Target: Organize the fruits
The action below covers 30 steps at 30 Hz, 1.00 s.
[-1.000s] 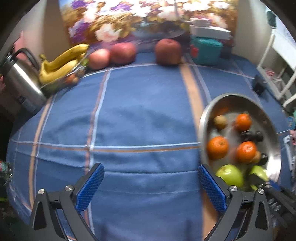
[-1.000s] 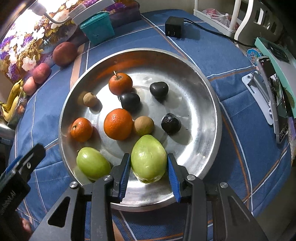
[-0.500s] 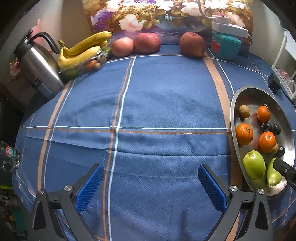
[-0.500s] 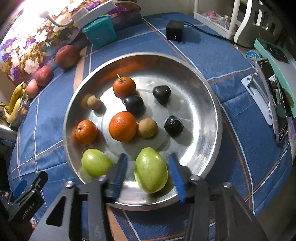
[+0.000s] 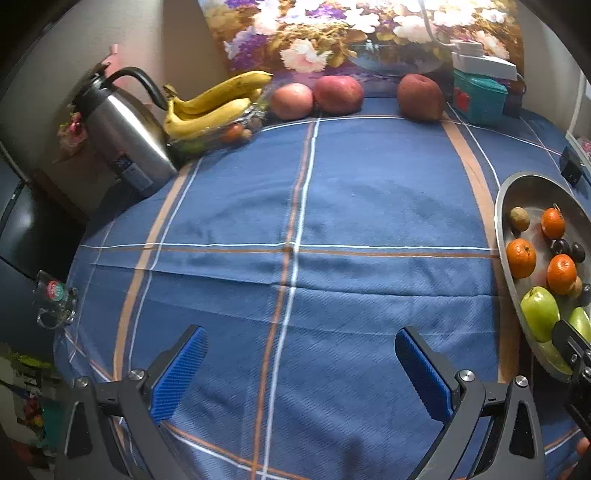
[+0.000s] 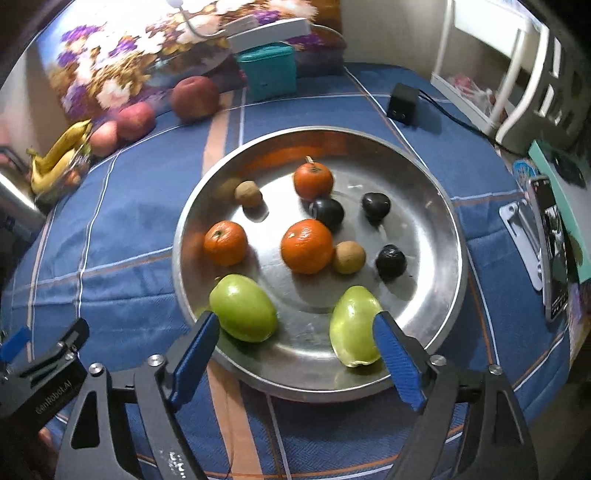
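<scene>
A home: checked tablecloth (image 5: 332, 206), steel kettle (image 5: 125, 129), floral picture (image 5: 351, 33).

The tray (image 6: 448, 218) on the tablecloth (image 5: 332, 206) holds the fruits (bananas (image 5: 210, 107) lie far behind).

We see the metal tray (image 5: 503, 206) cut off by the right edge in the left view. One green fruit (image 5: 580, 322) hides partly behind a black gripper part. The bowl (image 5: 221, 134) under the bananas (image 5: 210, 107) holds small things we cannot name.
</scene>
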Each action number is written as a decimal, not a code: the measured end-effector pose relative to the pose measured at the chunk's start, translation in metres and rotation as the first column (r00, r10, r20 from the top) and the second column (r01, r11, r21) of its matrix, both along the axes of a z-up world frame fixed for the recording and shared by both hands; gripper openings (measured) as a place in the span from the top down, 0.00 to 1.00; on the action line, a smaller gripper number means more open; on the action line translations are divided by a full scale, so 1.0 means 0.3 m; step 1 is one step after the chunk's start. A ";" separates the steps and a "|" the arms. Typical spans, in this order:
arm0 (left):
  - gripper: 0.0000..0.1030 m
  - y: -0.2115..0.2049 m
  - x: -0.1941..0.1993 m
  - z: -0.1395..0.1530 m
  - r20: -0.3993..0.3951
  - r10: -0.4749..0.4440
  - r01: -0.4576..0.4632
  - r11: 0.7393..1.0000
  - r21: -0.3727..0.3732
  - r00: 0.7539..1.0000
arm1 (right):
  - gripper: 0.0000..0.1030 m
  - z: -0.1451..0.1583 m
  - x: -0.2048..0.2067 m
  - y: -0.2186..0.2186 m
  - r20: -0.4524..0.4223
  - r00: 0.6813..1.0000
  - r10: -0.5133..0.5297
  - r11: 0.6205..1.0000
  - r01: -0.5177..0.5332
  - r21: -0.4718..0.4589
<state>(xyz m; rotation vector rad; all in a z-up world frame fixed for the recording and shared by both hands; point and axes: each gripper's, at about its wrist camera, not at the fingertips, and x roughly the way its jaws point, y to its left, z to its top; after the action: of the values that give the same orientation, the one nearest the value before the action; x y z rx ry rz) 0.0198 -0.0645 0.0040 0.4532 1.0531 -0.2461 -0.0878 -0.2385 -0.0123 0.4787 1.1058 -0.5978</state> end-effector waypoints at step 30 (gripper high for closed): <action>0.00 0.111 -0.070 -0.014 -0.016 -0.001 0.001 1.000 -0.004 1.000 | 0.09 0.000 -0.066 0.164 0.014 0.996 0.087 0.994 -0.086 -0.068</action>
<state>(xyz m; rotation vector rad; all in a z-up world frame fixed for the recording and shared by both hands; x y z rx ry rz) -0.0012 -0.0314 -0.0002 0.4487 1.0679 -0.2530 -0.1076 -0.1894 -0.0123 0.3756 1.0815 -0.5524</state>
